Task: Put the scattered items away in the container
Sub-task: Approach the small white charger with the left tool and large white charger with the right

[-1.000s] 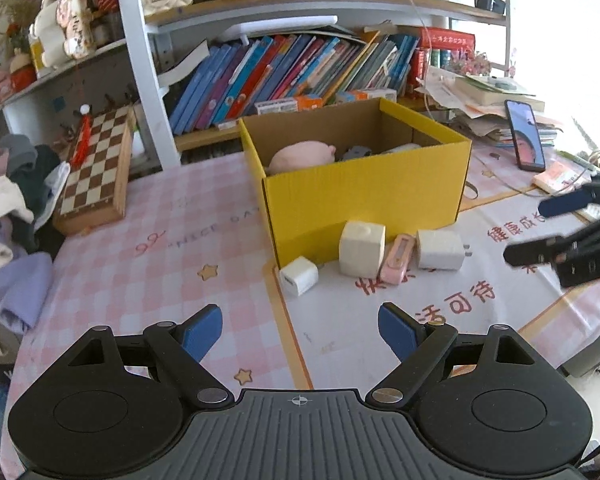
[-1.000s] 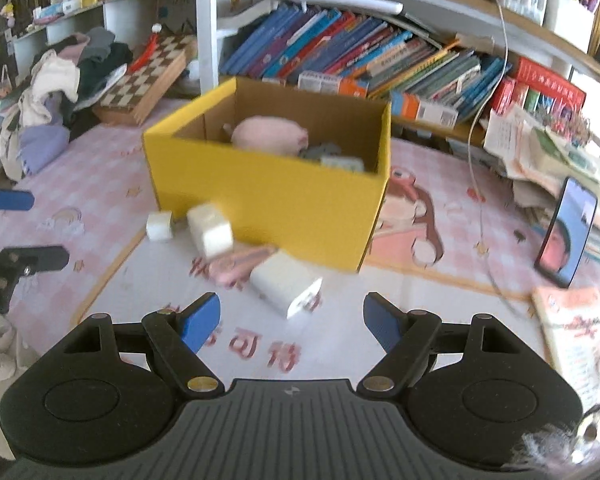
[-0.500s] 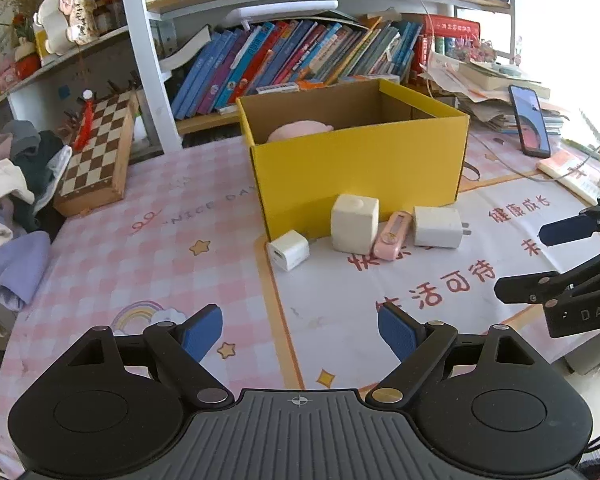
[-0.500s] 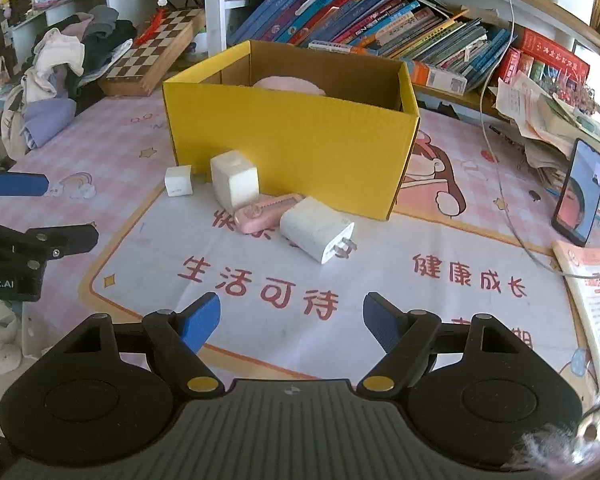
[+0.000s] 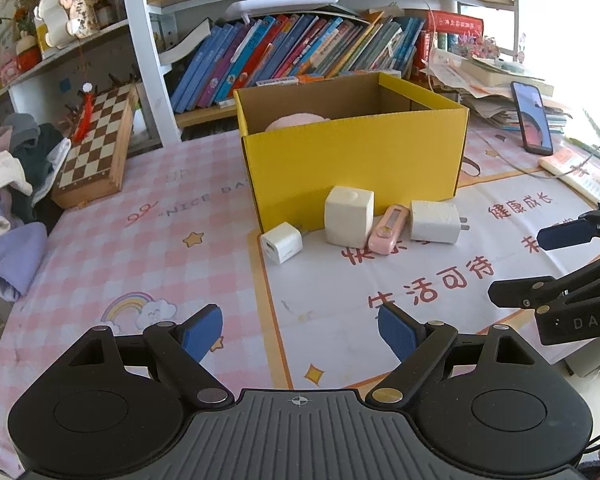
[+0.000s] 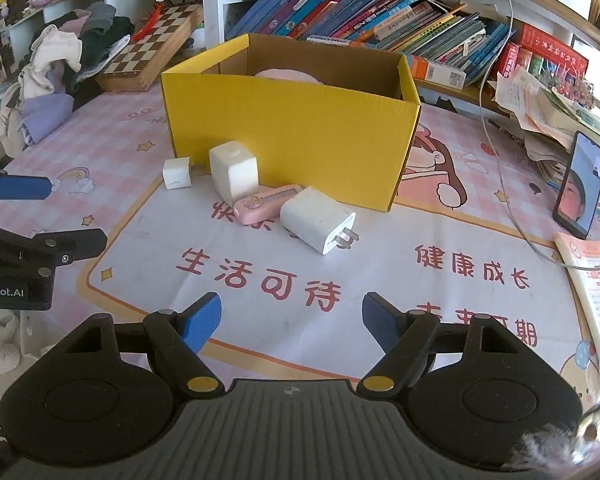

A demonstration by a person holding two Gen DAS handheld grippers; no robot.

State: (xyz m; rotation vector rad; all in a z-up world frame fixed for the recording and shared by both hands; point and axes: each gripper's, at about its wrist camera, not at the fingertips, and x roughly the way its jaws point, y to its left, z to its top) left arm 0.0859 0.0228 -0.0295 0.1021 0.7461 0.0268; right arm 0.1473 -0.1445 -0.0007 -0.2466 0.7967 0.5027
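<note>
Lying in a loose row on the mat against the near wall of the yellow box (image 6: 288, 128) are four small things: a small white cube charger (image 6: 177, 173) at about ten o'clock from the right gripper (image 6: 291, 322), a larger white block (image 6: 234, 172) beside it, a pink flat gadget (image 6: 266, 204) leaning against that block, and a white plug adapter (image 6: 318, 220) at twelve o'clock, prongs pointing right. Both grippers hover well short of them with nothing between the fingers: the left gripper (image 5: 300, 330) stands wide open, the right one a little narrower. All four look light, rigid and smooth-shelled, so likely slippery under hard pads; none seems fragile. The adapter probably takes best across its two flat broad sides, clear of the prongs. The pink gadget is thin and best pinched across its long edges. Something pink already rests inside the box.
</note>
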